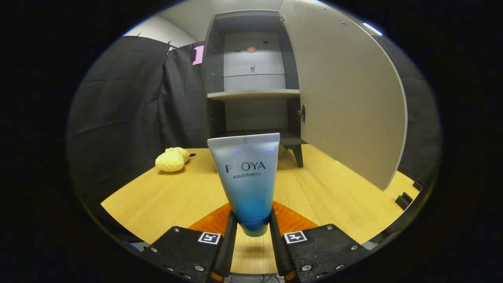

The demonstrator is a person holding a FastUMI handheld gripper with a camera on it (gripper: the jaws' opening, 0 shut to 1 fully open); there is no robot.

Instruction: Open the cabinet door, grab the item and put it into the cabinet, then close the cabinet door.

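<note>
Blue tube (247, 177) upright — cabinet door (346, 90) open.

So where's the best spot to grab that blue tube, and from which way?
Probably right where the gripper has it: both fingers press the round cap end of the blue tube, one from each side. That end is narrow and looks firm, while the wide flat end would likely squash. Held so, the flat end points ahead at the open cabinet.

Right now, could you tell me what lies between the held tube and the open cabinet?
In the gripper view, only bare wooden tabletop lies between the tube, clamped in the claw, and the cabinet. The yellow toy sits off to the side.
</note>
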